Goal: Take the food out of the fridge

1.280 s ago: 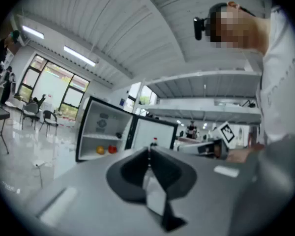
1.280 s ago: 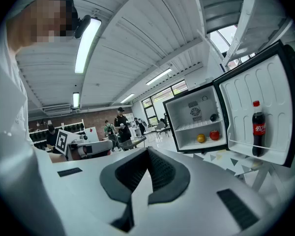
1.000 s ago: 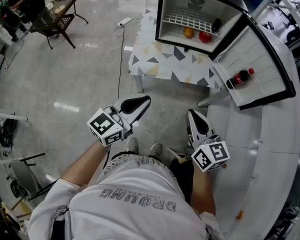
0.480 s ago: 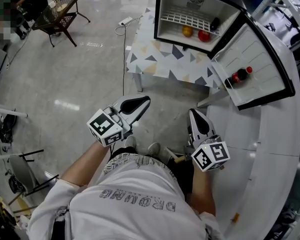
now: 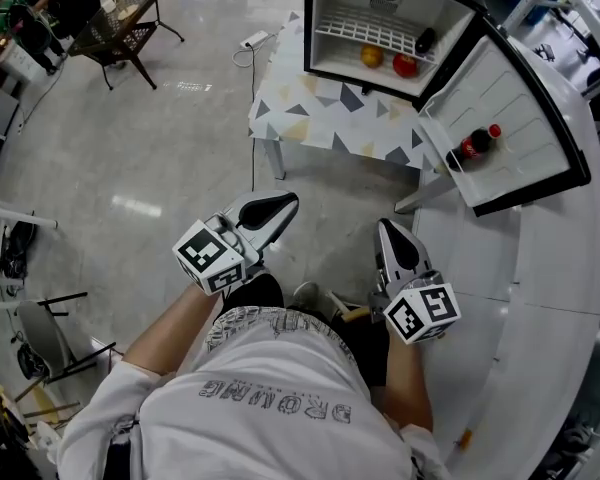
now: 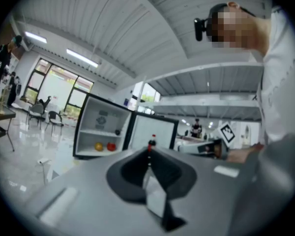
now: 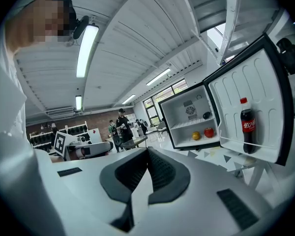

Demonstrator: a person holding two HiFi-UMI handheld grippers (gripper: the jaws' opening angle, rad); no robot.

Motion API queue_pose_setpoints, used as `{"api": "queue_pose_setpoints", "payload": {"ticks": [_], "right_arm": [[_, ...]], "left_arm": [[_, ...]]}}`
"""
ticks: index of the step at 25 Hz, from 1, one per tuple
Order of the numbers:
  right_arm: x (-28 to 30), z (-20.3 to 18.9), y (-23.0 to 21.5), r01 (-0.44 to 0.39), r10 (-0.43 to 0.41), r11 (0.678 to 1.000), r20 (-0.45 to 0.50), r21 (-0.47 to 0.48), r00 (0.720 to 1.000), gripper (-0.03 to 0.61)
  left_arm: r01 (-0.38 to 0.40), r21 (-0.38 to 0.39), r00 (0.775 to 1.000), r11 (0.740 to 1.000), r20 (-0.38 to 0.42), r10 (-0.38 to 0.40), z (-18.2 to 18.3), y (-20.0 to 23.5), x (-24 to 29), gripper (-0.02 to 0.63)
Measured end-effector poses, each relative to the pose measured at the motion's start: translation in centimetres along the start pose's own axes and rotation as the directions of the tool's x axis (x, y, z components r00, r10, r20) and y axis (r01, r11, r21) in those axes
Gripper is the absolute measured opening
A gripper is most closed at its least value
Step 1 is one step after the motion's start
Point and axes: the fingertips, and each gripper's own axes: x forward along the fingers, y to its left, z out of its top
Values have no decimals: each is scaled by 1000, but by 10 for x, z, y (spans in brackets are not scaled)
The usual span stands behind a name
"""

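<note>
Both grippers are shut and empty. In the head view the left gripper [image 5: 278,205] and right gripper [image 5: 391,232] are held out level in front of the person's chest, well apart from each other and well short of the fridge [image 5: 330,28]. The fridge stands open on a patterned table [image 5: 320,108], with bare floor [image 5: 130,168] between it and the person. On the fridge's bottom lie an orange fruit [image 5: 371,56] and a red fruit [image 5: 405,65] side by side, and a dark item [image 5: 425,40] sits on the wire shelf [image 5: 365,36] above. The door [image 5: 530,98] is swung out to the right, over a white counter [image 5: 540,298], and carries a cola bottle [image 5: 475,144] in its rack. A cable [image 5: 248,58] trails off the table's far left corner. In the left gripper view the jaws of the left gripper [image 6: 148,154] meet at the tip with nothing between them. Past them stand the fridge [image 6: 101,124], both fruits [image 6: 98,146], the bottle [image 6: 151,142] and, to the right, the right gripper [image 6: 209,148]. In the right gripper view the jaws of the right gripper [image 7: 147,154] are pressed together on nothing. The fridge [image 7: 187,107], the fruits [image 7: 208,132] and the bottle [image 7: 247,127] lie ahead to the right, unobstructed.
</note>
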Motion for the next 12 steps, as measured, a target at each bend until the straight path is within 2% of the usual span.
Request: {"api": "queue_pose_setpoints", "payload": {"ticks": [12], "right_arm": [[7,0,-19,6,-6,1000,2,11,1000,0]], "left_arm": [[-7,1,1000,1000,-4,7,-3,7,12,18]]}}
